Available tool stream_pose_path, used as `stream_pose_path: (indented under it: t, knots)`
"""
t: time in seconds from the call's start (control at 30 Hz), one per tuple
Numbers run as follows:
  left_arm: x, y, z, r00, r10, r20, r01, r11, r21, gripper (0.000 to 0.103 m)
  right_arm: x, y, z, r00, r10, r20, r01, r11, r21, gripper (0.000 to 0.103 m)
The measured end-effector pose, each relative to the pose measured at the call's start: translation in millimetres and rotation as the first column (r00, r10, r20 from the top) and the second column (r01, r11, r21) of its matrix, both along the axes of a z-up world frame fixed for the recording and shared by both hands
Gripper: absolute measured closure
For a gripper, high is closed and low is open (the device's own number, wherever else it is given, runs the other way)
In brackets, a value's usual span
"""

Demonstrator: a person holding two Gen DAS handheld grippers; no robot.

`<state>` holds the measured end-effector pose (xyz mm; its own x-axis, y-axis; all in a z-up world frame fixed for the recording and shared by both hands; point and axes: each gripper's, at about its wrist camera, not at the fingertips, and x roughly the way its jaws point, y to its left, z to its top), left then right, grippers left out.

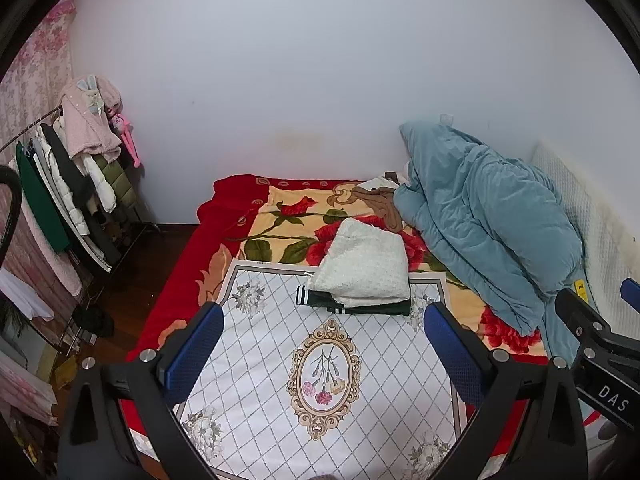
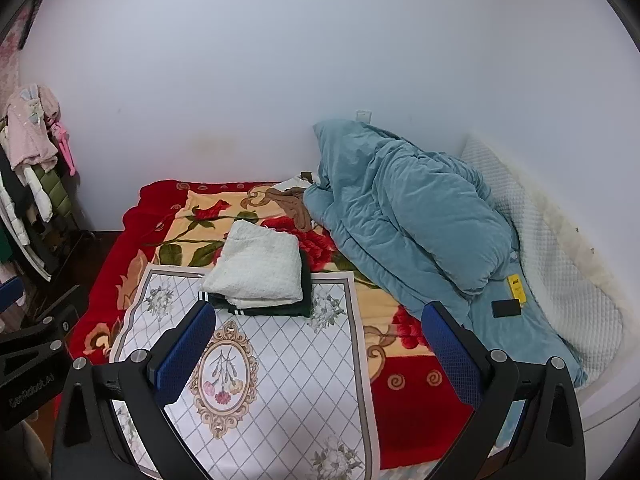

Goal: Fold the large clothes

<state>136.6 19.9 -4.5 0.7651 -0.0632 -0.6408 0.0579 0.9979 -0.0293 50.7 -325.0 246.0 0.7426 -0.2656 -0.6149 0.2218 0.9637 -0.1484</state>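
Both tools hang over the near end of the bed with fingers spread and nothing between them: the left hand-held gripper [image 1: 323, 344] and the right hand-held gripper [image 2: 318, 344]. Directly below and ahead lies the white patterned mat [image 1: 280, 360]. At its far edge sits the folded white garment [image 1: 366, 266] stacked on a folded dark green garment [image 1: 376, 308], long axis crosswise, ahead of both, slightly nearer the left. Beyond, to the right, the blue quilt [image 2: 408, 216].

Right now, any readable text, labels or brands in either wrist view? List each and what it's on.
"DAS": white letters on the right gripper body, seen from the left wrist.
"GenRobot.AI": faint letters on the left gripper body, seen from the right wrist.
Yellow tag on the blue quilt: dark print, too small to read.
Floral mat: small print at far edge, unreadable.
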Motion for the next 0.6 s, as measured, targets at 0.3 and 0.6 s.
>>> stream_pose_path:
  t: [0.3, 0.6]
  knots:
    - [-1.8, 0.8, -0.7, 1.000, -0.002, 0.003, 0.002, 1.000, 0.002, 0.001, 5.8, -3.2, -2.9, 1.000, 0.010, -0.005, -0.010, 1.000, 0.005, 0.000]
    - [-8.3, 8.3, 0.0, 1.000, 0.000, 0.012, 0.000, 1.000, 0.004, 0.001, 9.3, -3.7, -2.9, 1.000, 0.015, -0.008, -0.015, 1.000, 0.005, 0.000]
